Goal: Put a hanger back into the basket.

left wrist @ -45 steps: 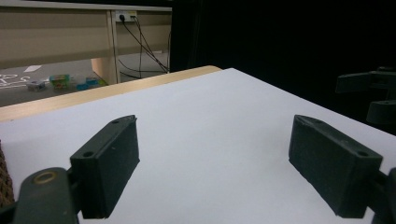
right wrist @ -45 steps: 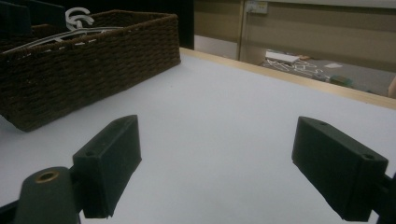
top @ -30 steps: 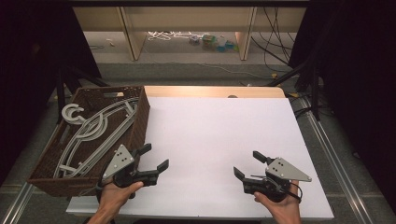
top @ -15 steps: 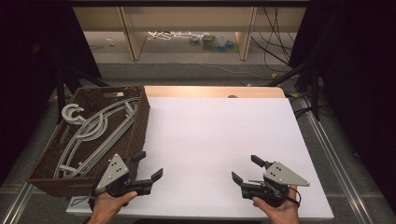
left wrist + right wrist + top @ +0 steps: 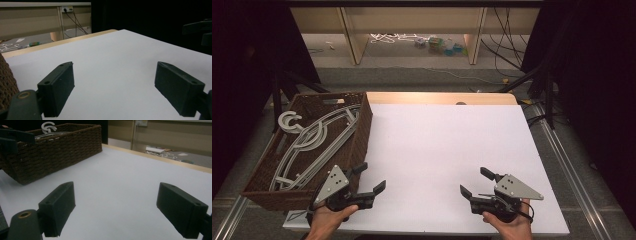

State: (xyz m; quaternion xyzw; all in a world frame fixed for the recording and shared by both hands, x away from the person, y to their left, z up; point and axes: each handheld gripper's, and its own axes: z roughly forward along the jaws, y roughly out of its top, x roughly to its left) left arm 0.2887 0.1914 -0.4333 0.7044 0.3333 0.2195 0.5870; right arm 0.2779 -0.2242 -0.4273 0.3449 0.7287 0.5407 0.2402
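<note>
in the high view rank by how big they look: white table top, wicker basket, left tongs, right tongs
1. white table top
2. wicker basket
3. left tongs and right tongs: look alike, no ranking.

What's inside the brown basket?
Grey plastic clothes hangers lie piled in the brown wicker basket, with one hook poking over its far-left rim. How many there are, and anything lying beneath them, is hidden by the pile.

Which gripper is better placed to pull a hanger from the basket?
Left, probably. The left gripper sits open right beside the wicker basket holding the grey hangers; the right gripper, also open, is across the white table.
</note>
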